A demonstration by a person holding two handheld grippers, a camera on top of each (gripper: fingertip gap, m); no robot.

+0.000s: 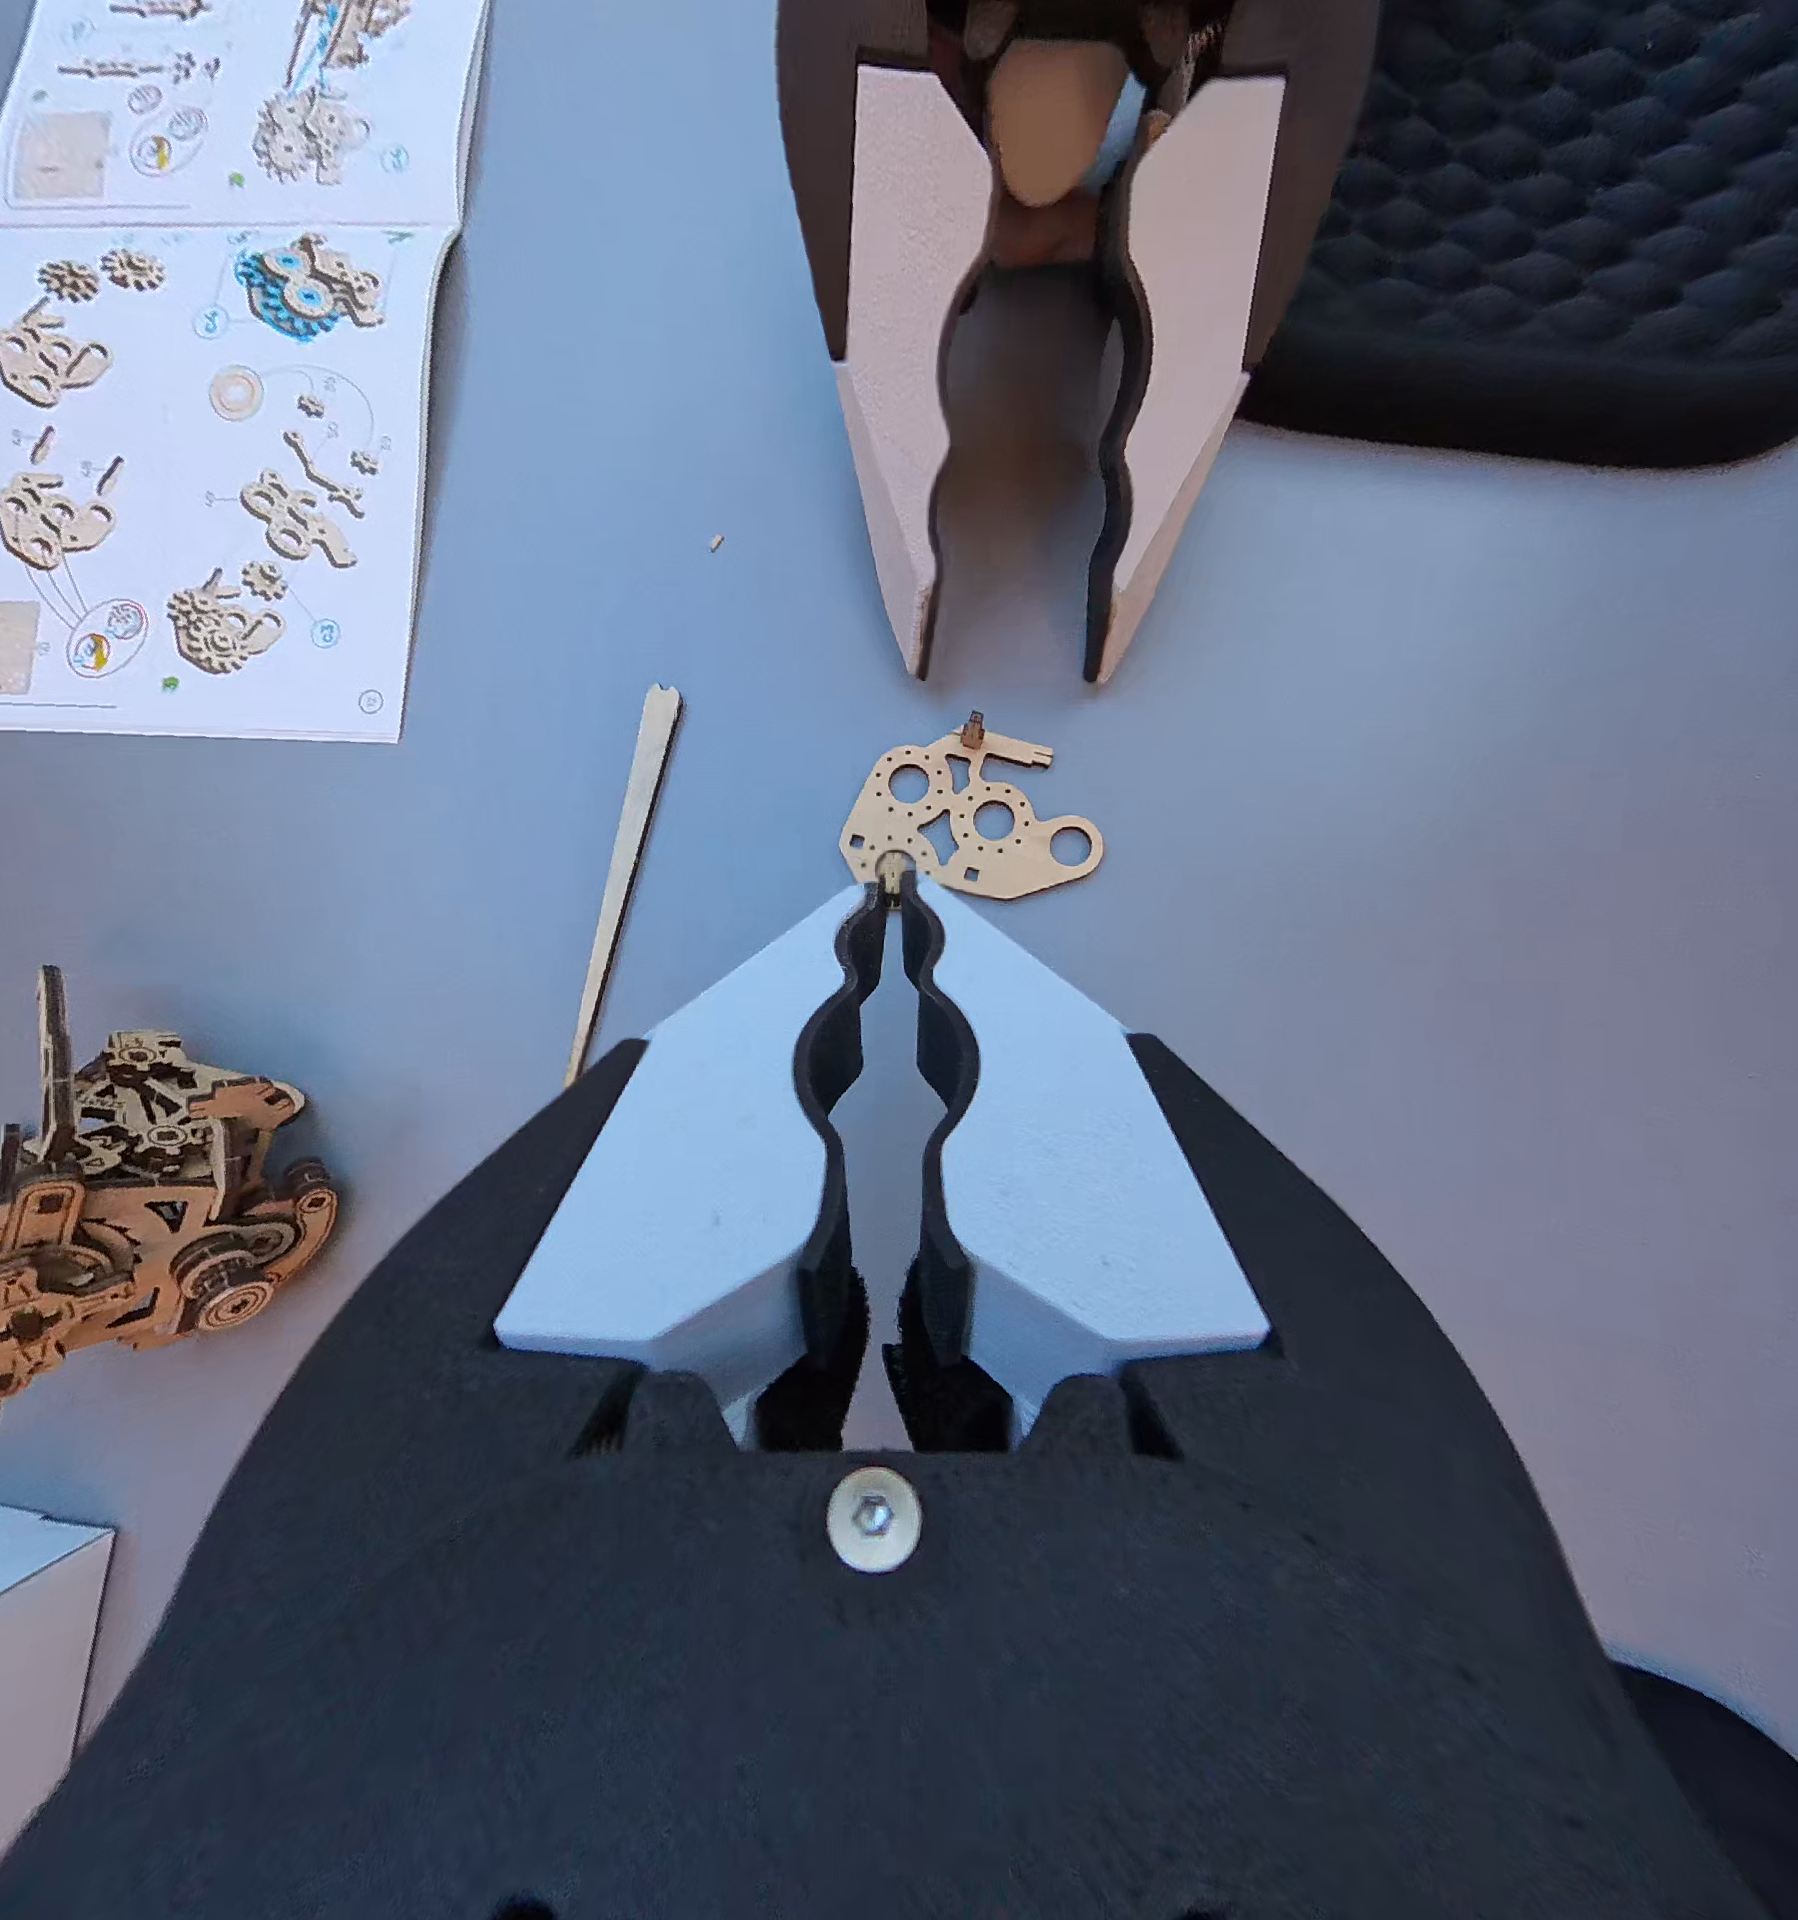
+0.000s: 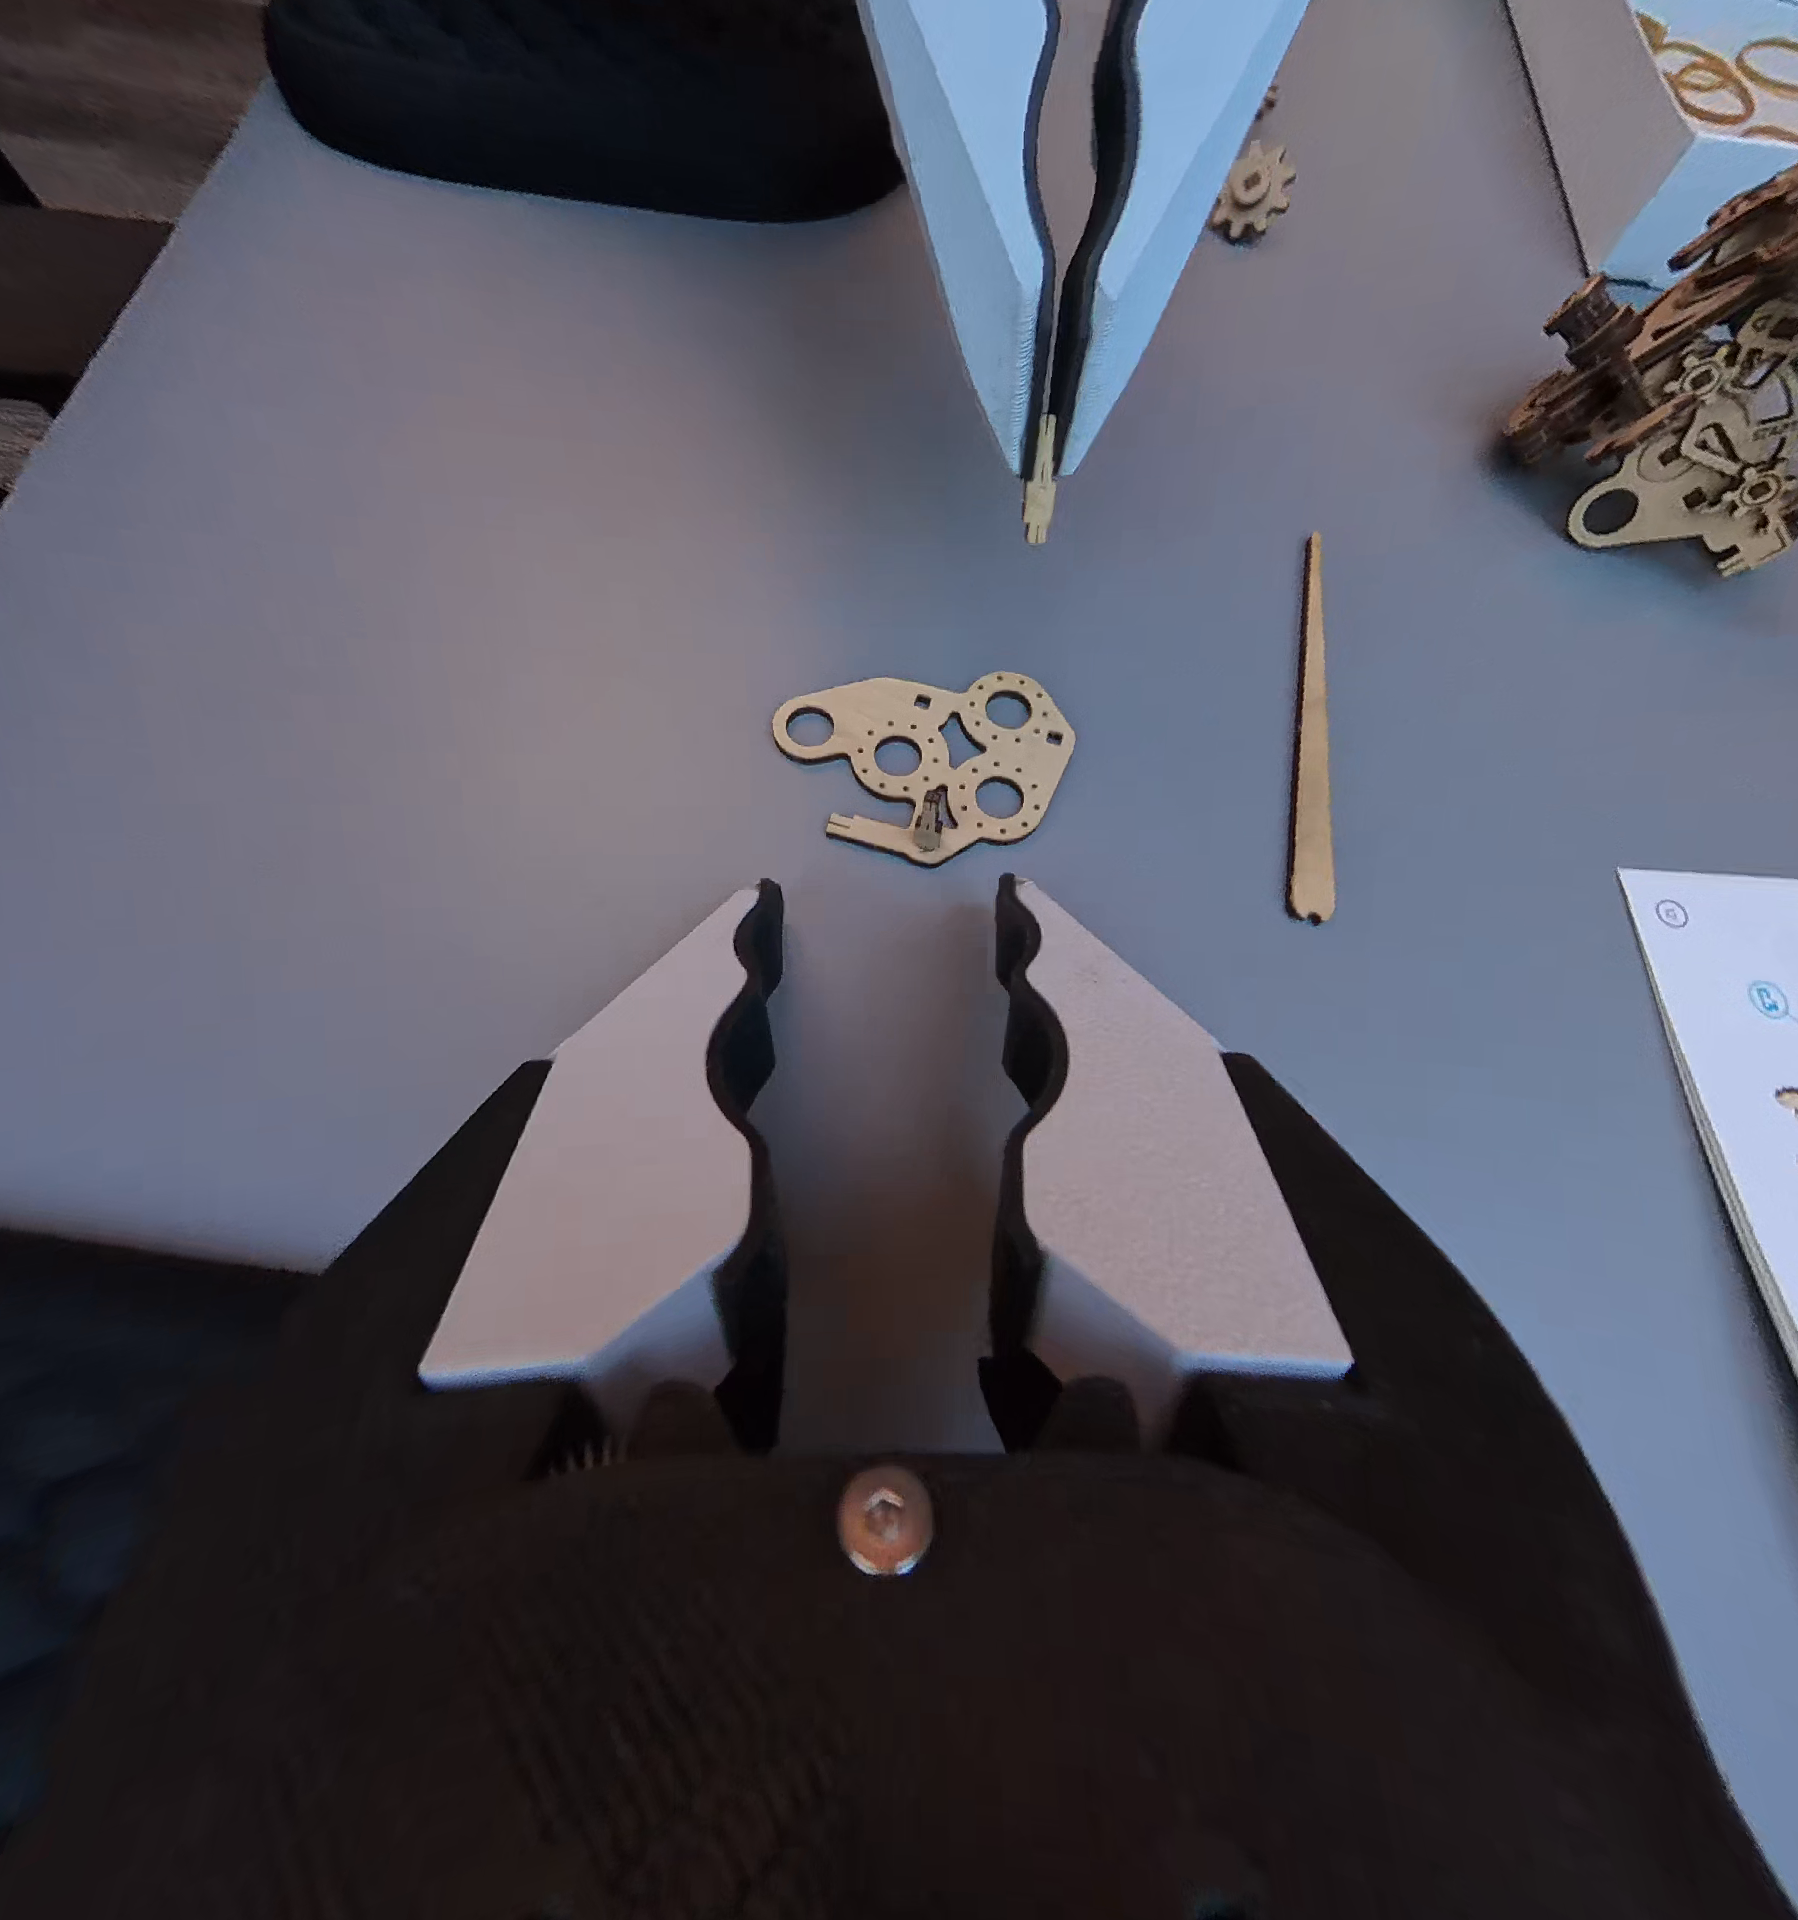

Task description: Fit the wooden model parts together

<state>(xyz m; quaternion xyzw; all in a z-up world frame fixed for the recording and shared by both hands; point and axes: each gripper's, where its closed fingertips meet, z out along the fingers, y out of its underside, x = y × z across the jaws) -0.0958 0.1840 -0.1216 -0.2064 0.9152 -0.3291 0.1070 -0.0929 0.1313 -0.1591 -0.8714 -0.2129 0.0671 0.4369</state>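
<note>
A flat wooden plate (image 1: 978, 826) with round holes lies on the grey table; it also shows in the right wrist view (image 2: 926, 753). A small wooden pin (image 2: 933, 816) stands in it near its notched arm. My left gripper (image 1: 893, 883) is shut on a second small wooden peg (image 2: 1038, 499), held above the table just short of the plate's edge. My right gripper (image 2: 884, 888) is open and empty, its fingertips just short of the plate on the opposite side; it also shows in the left wrist view (image 1: 1004, 665).
A tapered wooden stick (image 1: 625, 883) lies beside the plate. A partly built wooden model (image 1: 116, 1184) and a white box (image 1: 12, 1621) stand at left, an open instruction booklet (image 1: 188, 468) beyond. A loose gear (image 2: 1253, 192) and a black padded cushion (image 1: 1581, 229) lie nearby. The left gripper's tips are roughly 8 cm from the right gripper's. Between my left fingertips and the tapered wooden stick (image 1: 625, 883) there is roughly 8 cm. It turns up in the right wrist view (image 2: 1306, 702) as well.
</note>
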